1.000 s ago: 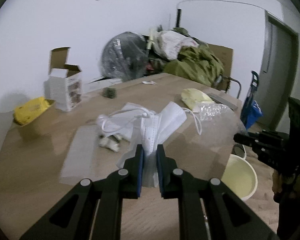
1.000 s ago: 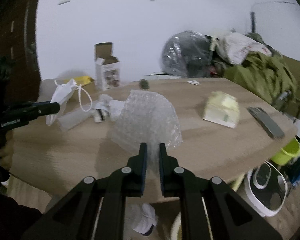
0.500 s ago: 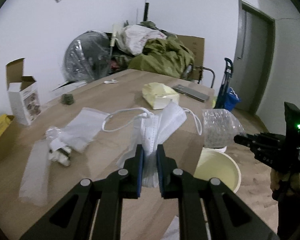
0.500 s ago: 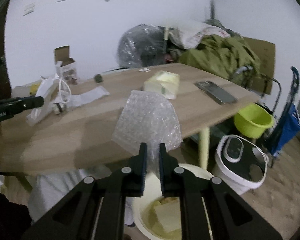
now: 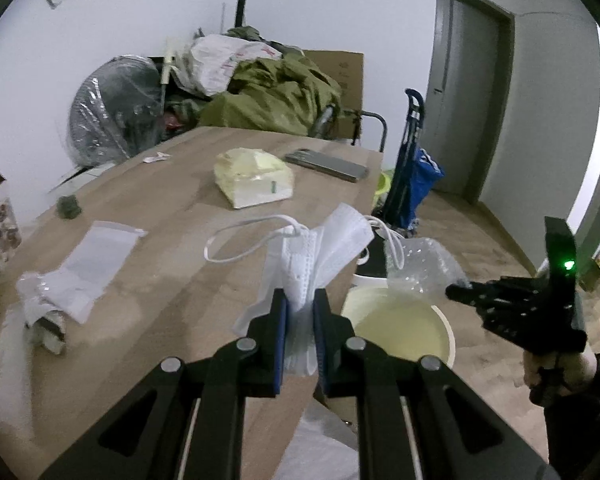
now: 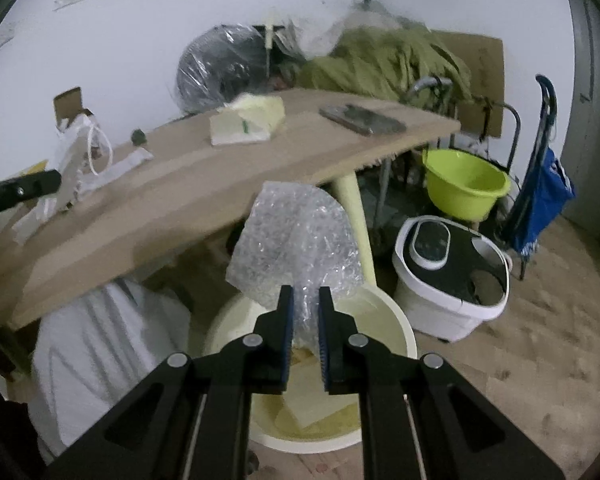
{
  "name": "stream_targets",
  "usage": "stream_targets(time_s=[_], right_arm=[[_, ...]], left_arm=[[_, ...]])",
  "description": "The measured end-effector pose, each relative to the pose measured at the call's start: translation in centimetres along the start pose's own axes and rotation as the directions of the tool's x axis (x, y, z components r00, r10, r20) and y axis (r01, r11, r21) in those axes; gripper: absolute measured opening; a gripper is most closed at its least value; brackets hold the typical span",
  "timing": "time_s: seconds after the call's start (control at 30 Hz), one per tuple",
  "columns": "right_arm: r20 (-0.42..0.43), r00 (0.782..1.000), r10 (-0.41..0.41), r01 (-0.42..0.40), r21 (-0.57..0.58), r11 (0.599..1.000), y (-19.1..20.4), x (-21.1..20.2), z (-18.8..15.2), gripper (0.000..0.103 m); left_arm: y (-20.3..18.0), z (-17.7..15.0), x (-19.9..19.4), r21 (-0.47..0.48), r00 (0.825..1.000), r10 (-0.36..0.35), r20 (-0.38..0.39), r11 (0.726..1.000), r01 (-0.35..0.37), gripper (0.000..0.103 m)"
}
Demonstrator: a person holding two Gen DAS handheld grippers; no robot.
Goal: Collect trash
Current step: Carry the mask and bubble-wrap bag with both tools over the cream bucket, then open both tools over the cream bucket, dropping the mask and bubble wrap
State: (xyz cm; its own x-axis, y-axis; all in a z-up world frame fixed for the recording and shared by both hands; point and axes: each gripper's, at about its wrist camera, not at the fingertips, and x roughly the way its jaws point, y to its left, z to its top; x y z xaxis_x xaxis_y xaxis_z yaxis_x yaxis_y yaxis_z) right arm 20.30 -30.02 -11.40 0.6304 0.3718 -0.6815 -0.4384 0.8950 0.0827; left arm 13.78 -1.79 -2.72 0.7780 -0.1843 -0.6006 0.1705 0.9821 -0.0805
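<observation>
My left gripper (image 5: 300, 300) is shut on a white face mask (image 5: 320, 248) and holds it above the near edge of the wooden table (image 5: 172, 216). My right gripper (image 6: 304, 298) is shut on a sheet of bubble wrap (image 6: 296, 236) and holds it over the cream bucket (image 6: 396, 320) on the floor, which has yellowish scraps inside. The bucket also shows in the left wrist view (image 5: 404, 328), with the bubble wrap (image 5: 424, 260) and the right gripper (image 5: 456, 291) above it. The mask (image 6: 74, 152) and left gripper (image 6: 54, 182) show at the left of the right wrist view.
On the table lie a yellow packet (image 5: 256, 178), a grey flat device (image 5: 326, 165), white wrappers (image 5: 80, 268) and a small green lump (image 5: 68, 206). On the floor stand a lime basin (image 6: 464, 184), a white appliance (image 6: 452, 268) and a blue trolley (image 6: 540, 200).
My right gripper has carried the bubble wrap off the table and down over the cream bucket. My left gripper has moved right along the table toward the edge with the mask.
</observation>
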Motion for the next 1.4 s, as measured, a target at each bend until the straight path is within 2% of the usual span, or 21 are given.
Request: stream_targets(time_s=[0.2, 0.3, 0.37, 0.43, 0.47, 0.9, 1.17, 1.27, 1.4], right_arm=[[-0.073, 0.997, -0.02, 0.023, 0.038, 0.999, -1.5, 2.3, -1.8, 0.01], [-0.104, 0.994, -0.025, 0.032, 0.059, 0.998, -2.2, 3.4, -2.5, 0.014], [-0.124, 0.992, -0.03, 0.039, 0.072, 0.997, -2.6, 4.1, -3.2, 0.031], [-0.128, 0.991, -0.032, 0.044, 0.085, 0.995, -3.0, 4.4, -3.6, 0.04], [-0.13, 0.991, -0.034, 0.046, 0.091, 0.995, -3.1, 4.5, -3.8, 0.041], [-0.138, 0.984, -0.115, 0.134, 0.141, 0.981, -6.1, 3.8, -5.4, 0.041], [-0.145, 0.975, -0.167, 0.192, 0.184, 0.964, -7.6, 1.9, -6.6, 0.041], [-0.142, 0.973, -0.182, 0.208, 0.192, 0.959, -7.9, 1.1, -6.9, 0.041], [-0.136, 0.97, -0.201, 0.226, 0.202, 0.953, -8.3, 0.1, -7.2, 0.041]], left_arm=[[-1.9, 0.0, 2.2, 0.027, 0.998, -0.048, -0.035, 0.998, 0.049, 0.012], [-3.1, 0.0, 3.6, 0.049, 0.995, -0.074, -0.06, 0.996, 0.077, 0.012], [-3.8, -0.1, 4.3, 0.063, 0.993, -0.088, -0.075, 0.994, 0.093, 0.012], [-4.4, -0.1, 5.1, 0.077, 0.991, -0.101, -0.092, 0.991, 0.108, 0.012], [-4.8, -0.1, 5.6, 0.084, 0.989, -0.108, -0.1, 0.99, 0.116, 0.012], [-9.0, -0.3, 11.0, 0.149, 0.963, -0.189, -0.194, 0.964, 0.22, 0.012], [-11.3, -0.8, 14.0, 0.178, 0.944, -0.196, -0.264, 0.952, 0.247, 0.012], [-11.9, -1.0, 15.1, 0.169, 0.932, -0.204, -0.298, 0.95, 0.262, 0.012], [-12.5, -1.4, 16.4, 0.147, 0.915, -0.217, -0.339, 0.949, 0.279, 0.02]])
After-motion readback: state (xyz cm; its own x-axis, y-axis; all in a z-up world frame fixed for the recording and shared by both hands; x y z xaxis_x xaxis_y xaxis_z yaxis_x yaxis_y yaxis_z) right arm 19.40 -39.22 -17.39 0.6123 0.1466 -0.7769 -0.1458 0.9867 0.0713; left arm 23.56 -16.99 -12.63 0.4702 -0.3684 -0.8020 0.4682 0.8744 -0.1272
